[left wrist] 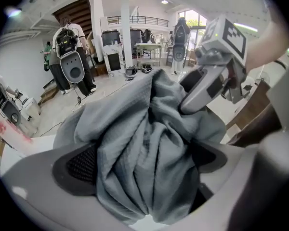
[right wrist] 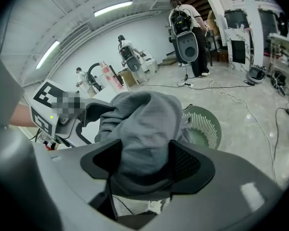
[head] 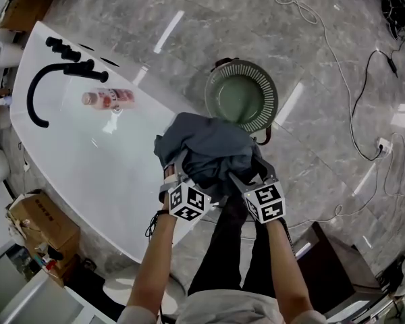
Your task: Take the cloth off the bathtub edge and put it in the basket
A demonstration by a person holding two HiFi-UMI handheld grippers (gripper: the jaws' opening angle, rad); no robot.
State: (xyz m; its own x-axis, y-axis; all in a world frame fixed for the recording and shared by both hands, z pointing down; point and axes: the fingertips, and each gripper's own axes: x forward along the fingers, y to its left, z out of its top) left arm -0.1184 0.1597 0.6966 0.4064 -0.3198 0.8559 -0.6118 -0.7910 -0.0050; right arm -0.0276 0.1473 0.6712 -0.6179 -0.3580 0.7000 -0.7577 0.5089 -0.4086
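Two tongs meet on one grey cloth [head: 209, 147] in the head view. The left tongs [head: 181, 173] reach into the bundle from 7 o'clock and the right tongs [head: 248, 175] from 5 o'clock, each with its marker cube nearest the person. The cloth is bunched into a heap over the right edge of the white bathtub [head: 74, 154] and the marble floor [head: 324, 52] beside it. The green slotted basket [head: 268, 90] stands on the floor at 12 o'clock from the cloth, with the cloth's far fold just at its near rim. On the bathtub, at 10 o'clock from the cloth, lie a pink-labelled bottle [head: 108, 98] and a black curved faucet [head: 35, 96]. Cables [head: 354, 113] trail over the floor at 2 o'clock.

From the left gripper view, the left tongs stand spread wide. The cloth [left wrist: 135, 138] hangs in loose folds between them, and the dark mesh pad [left wrist: 79, 163] at 9 o'clock shows bare beside it. The right tongs enter the bundle from 1 o'clock.

From the right gripper view, the right tongs pinch a thick fold of the cloth [right wrist: 144, 129] between both pads. The basket [right wrist: 209, 129] shows just past the cloth at 3 o'clock, and the left tongs' marker cube sits at 9 o'clock.
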